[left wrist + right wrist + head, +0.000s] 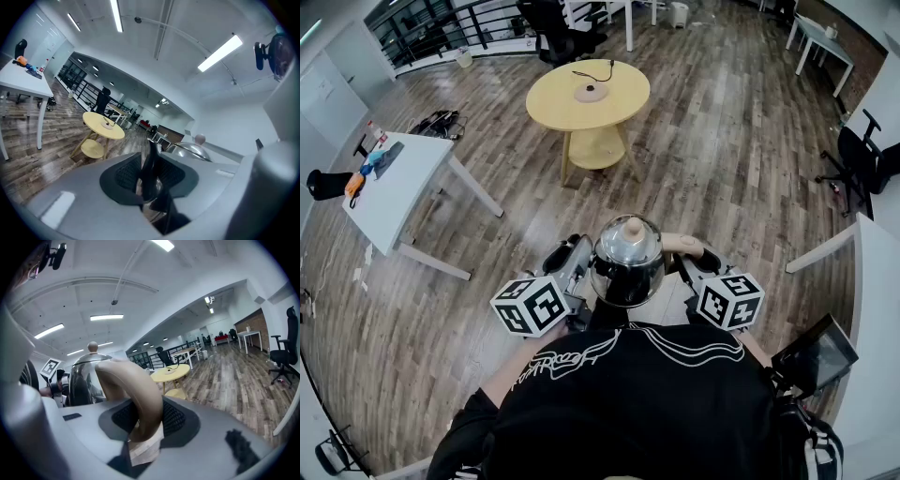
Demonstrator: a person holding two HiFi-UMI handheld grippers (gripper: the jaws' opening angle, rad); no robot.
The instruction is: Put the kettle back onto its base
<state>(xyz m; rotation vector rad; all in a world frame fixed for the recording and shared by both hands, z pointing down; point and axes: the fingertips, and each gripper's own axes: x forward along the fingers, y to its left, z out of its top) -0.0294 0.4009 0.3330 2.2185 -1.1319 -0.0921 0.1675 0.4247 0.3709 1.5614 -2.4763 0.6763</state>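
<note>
Currently kettle [627,262] held in air close to person's chest, well apart from base [589,94] on round yellow table [623,108]. Grip: right gripper [143,420] clamped on tan handle [133,385]; left gripper [149,180] clamped on dark narrow part [151,164] at opposite side, likely spout. Polished steel body judged rigid, slippery, heavy if filled. Handle judged best hold point. Keep upright; lid knob [93,347] suggests loose lid.

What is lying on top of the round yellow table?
On the yellow table lies a small round base with a black cord. The tabletop covers part of the lower shelf, so that part cannot be seen.
</note>
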